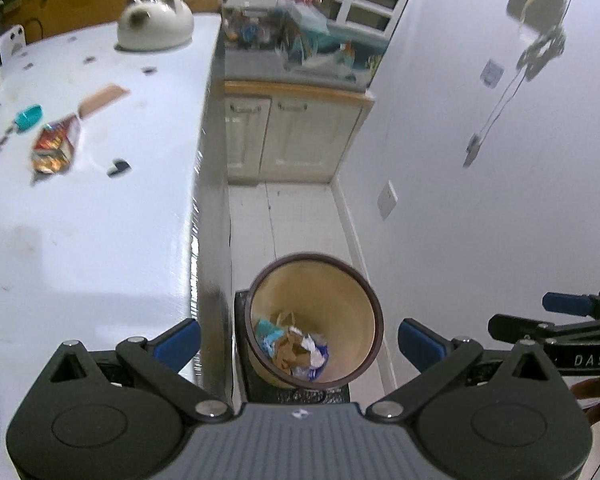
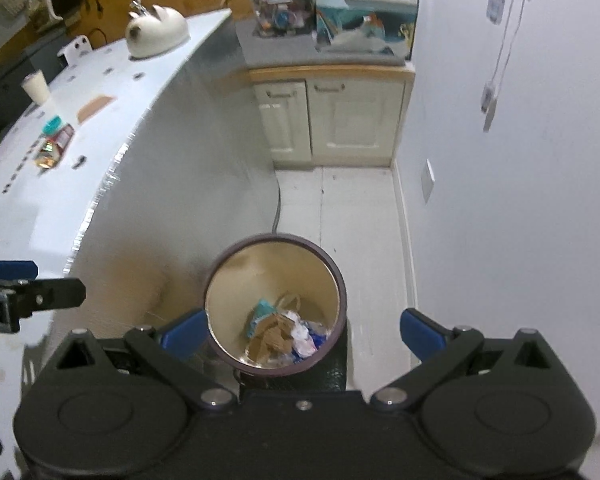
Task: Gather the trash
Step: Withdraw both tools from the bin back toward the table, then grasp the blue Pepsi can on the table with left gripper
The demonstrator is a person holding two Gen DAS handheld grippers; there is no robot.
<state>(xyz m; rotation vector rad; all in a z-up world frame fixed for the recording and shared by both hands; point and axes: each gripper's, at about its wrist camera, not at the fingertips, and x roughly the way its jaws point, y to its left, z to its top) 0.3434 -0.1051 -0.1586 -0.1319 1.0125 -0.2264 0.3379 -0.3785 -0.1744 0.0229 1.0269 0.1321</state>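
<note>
Beige plastic waste bin, round, tapering, with a dark brown rim; stands on the pale tiled floor beside the end of the desk. Contents: crumpled trash at the bottom, made up of brown paper, white scraps and teal and blue wrappers.

Glossy white desk, smooth, with small dark marks scattered on it. On it, well apart from the bin: a shiny foil snack packet, orange and red, creased; a teal rounded item just beyond it, too blurred to identify, possibly a lid; a flat tan rectangular piece; a white domed cat-shaped ceramic piece at the far end.

Left gripper: black linkage, blue fingertip pads, jaws spread wide and empty, held above the bin. Right gripper: same build, jaws likewise wide apart, holding nothing, directly over the bin mouth.

Cream cabinet with two panelled doors, wood-edged top, cluttered with boxes. Plain white wall to the right.
</note>
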